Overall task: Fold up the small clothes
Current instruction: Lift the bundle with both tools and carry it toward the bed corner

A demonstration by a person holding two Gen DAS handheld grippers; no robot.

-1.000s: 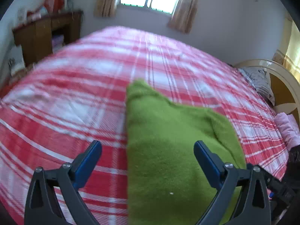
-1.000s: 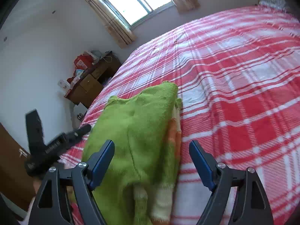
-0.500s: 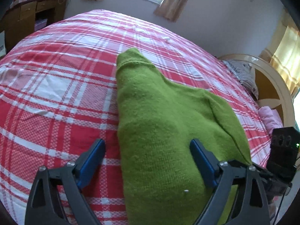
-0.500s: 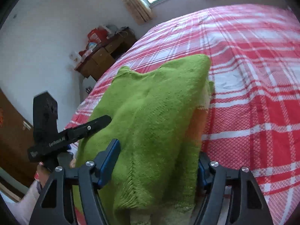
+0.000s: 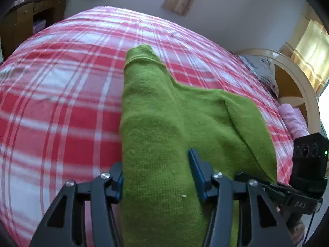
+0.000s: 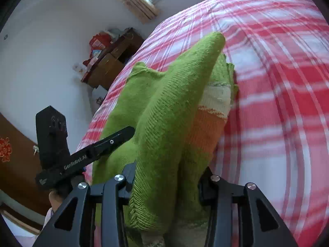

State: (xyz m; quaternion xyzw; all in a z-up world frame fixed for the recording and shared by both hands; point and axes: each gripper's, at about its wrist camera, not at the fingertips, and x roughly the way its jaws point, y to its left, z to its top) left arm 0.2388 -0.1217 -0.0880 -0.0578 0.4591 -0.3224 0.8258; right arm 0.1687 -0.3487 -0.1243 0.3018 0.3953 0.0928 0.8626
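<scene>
A green knit sweater [image 5: 164, 113] with an orange and cream striped underside [image 6: 207, 127] lies on the red plaid bed [image 5: 61, 113]. My left gripper [image 5: 157, 179] has a raised ridge of its near edge between the jaws. They are closing, and both blue pads touch the cloth. My right gripper [image 6: 166, 183] is closing too, with a bunched fold of the sweater [image 6: 164, 107] squeezed between its fingers. Each gripper shows in the other's view: the right one [image 5: 308, 164] at the sweater's right edge, the left one [image 6: 82, 156] at its left edge.
A wooden desk [image 5: 30, 16] with clutter stands beyond the bed's far left corner, also seen as the desk [image 6: 111, 59]. A curved headboard [image 5: 296, 86], pillows [image 5: 265, 72] and a pink cloth [image 5: 292, 117] are at the right. Bare plaid sheet [image 6: 277, 82] stretches past the sweater.
Both grippers came forward and down onto the sweater's near edge. Their jaws went from wide open to closed around the cloth, which has bunched up into ridges.
</scene>
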